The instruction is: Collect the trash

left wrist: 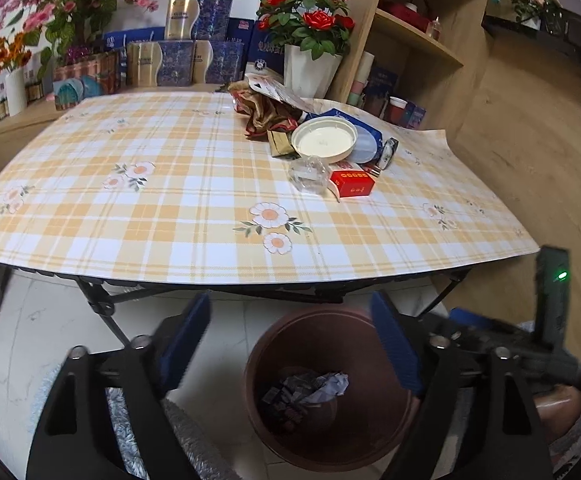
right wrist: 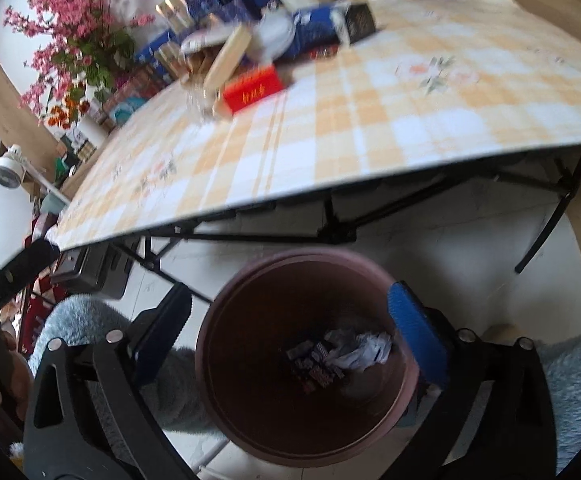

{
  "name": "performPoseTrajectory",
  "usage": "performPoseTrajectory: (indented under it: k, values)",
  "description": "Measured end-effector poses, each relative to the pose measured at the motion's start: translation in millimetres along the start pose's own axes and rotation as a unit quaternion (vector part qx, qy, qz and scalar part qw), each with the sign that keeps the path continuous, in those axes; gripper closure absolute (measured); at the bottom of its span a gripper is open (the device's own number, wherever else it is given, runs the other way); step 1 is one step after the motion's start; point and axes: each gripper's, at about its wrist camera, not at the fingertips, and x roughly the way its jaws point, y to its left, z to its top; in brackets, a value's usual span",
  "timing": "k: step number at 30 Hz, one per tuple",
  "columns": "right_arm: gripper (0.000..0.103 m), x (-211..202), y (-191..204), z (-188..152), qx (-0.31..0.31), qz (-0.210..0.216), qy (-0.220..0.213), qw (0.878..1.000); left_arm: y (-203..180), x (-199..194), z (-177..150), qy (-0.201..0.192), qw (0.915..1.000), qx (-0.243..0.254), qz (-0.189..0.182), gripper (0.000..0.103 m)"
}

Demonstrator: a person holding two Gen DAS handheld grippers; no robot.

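Observation:
A brown round bin [left wrist: 330,432] stands on the floor under the table's near edge, with crumpled paper and wrappers [left wrist: 310,392] in its bottom. My left gripper [left wrist: 290,340] hangs above it, open and empty. In the right wrist view the same bin [right wrist: 250,420] holds the crumpled wrappers [right wrist: 342,356], and my right gripper [right wrist: 290,332] is open over it with nothing between its fingers. On the table lies a trash pile: a red box [left wrist: 350,184], clear plastic [left wrist: 310,174], a white lid [left wrist: 324,140] and brown wrappers [left wrist: 266,114].
The checked tablecloth [left wrist: 170,208] covers a folding table with black legs [right wrist: 546,220]. Blue gift boxes [left wrist: 178,64], flower pots [left wrist: 310,64] and a wooden shelf [left wrist: 410,40] stand behind it. A fluffy blue-grey sleeve [right wrist: 578,380] sits beside the right gripper.

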Motion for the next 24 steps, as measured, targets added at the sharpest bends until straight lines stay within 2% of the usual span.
performPoseTrajectory:
  k: [2,4,8,13,17,24]
  values:
    - [0.006,-6,1,5,-0.006,-0.007,-0.013,1.0,0,-4,1,-0.007,0.9999,0.004,0.01,0.009]
    - [0.006,-12,4,10,-0.019,-0.013,-0.023,0.999,0,-5,6,-0.009,0.9998,0.005,0.018,0.006]
    - [0.006,-18,13,22,-0.052,-0.022,-0.034,0.998,5,-2,18,-0.005,0.9996,0.001,0.028,0.006]
    - [0.006,-29,19,41,-0.082,-0.049,-0.039,0.995,9,-2,43,-0.022,0.9992,-0.007,0.033,0.006]
    - [0.006,-38,15,55,-0.077,-0.05,-0.04,0.995,7,-7,66,-0.04,0.9985,-0.006,0.037,0.006]
    - [0.006,-47,10,77,-0.067,-0.1,-0.054,0.991,3,-14,93,-0.061,0.9977,0.002,0.029,0.006]
